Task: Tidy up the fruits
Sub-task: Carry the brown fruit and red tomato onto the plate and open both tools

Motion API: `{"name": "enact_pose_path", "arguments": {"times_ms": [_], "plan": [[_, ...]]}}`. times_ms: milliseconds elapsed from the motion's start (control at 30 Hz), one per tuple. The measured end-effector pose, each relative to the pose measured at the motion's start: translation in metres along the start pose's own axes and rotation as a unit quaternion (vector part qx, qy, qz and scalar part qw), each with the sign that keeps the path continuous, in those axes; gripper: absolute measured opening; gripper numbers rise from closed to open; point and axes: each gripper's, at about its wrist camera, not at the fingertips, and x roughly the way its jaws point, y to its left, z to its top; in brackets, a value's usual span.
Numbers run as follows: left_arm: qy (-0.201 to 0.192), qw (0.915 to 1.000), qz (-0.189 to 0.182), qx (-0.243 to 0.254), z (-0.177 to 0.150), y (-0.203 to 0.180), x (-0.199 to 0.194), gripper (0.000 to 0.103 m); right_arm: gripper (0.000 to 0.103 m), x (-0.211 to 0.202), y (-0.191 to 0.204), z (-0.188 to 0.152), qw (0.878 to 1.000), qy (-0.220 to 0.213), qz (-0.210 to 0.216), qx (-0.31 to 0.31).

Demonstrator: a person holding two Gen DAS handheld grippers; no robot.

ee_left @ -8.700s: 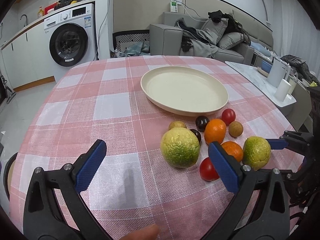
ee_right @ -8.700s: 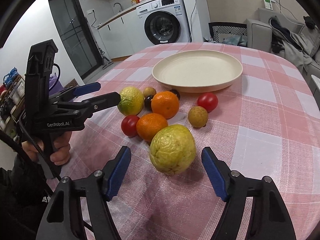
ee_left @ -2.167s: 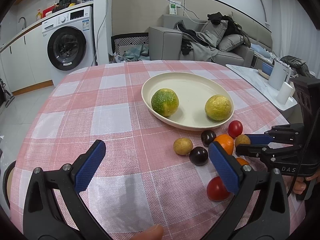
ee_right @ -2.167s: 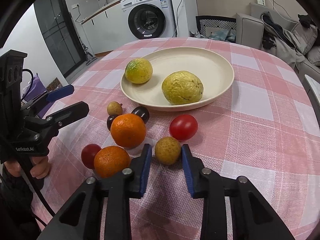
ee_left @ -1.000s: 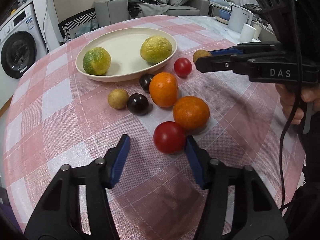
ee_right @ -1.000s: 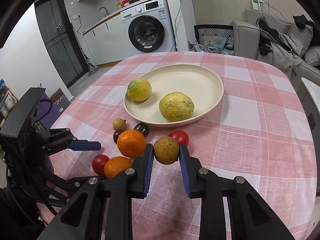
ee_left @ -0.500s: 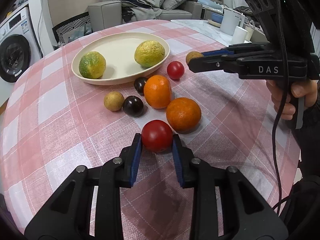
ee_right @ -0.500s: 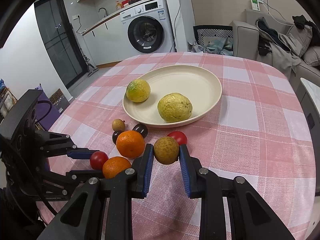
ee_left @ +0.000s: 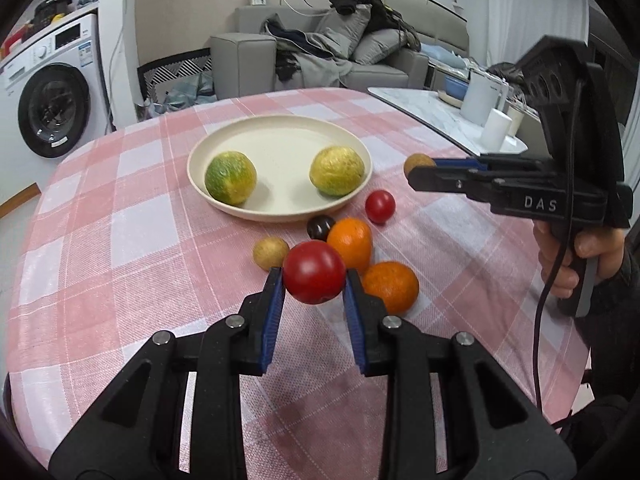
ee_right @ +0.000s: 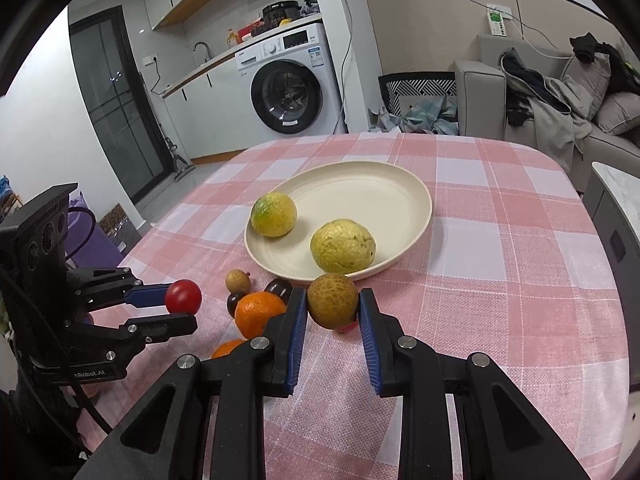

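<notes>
The left gripper point(ee_left: 313, 292) clamps a red tomato point(ee_left: 314, 271), lifted clear of the cloth. The right gripper point(ee_right: 333, 320) pinches a brown fruit point(ee_right: 332, 300) short of the plate point(ee_right: 416, 216), apparently both bound there.

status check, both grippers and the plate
Left gripper shut on red tomato. Right gripper shut on brown fruit. Plate holds two green-yellow fruits, path clear.

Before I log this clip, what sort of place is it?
Probably a small home with an open living area: a washing machine under a counter, a grey sofa heaped with clothes, and a table in a pink checked cloth.
</notes>
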Motion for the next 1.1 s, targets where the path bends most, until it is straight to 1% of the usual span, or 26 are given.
{"name": "enact_pose_path", "arguments": {"times_ms": [167, 267, 433, 533, 600, 800, 1000, 1100], "plan": [[-0.017, 0.9996, 0.011, -0.018, 0.009, 0.004, 0.000, 0.027, 0.027, 0.007, -0.002, 0.004, 1.000, 0.002, 0.000, 0.011], [-0.021, 0.9993, 0.018, -0.027, 0.015, 0.008, 0.004, 0.027, 0.027, 0.008, 0.000, 0.008, 1.000, -0.004, -0.012, 0.009], [-0.024, 0.9981, 0.035, -0.046, 0.032, 0.017, 0.015, 0.027, 0.027, 0.015, -0.001, 0.015, 1.000, 0.004, -0.004, 0.011], [-0.026, 0.9977, 0.046, -0.042, 0.043, 0.018, 0.022, 0.027, 0.027, 0.018, -0.003, 0.019, 1.000, 0.001, 0.006, 0.022], [-0.021, 0.9977, 0.054, -0.037, 0.050, 0.018, 0.026, 0.027, 0.027, 0.023, -0.004, 0.022, 0.999, 0.006, 0.013, 0.030], [-0.022, 0.9980, 0.047, -0.036, 0.067, 0.021, 0.037, 0.027, 0.027, 0.032, -0.002, 0.025, 0.999, 0.015, 0.028, 0.034], [-0.012, 0.9980, 0.045, -0.043, 0.063, 0.024, 0.056, 0.027, 0.027, 0.039, 0.000, 0.024, 0.998, 0.023, 0.037, 0.039], [-0.009, 0.9983, 0.046, -0.034, 0.067, 0.024, 0.063, 0.027, 0.027, 0.042, 0.004, 0.026, 0.998, 0.028, 0.044, 0.035]]}}
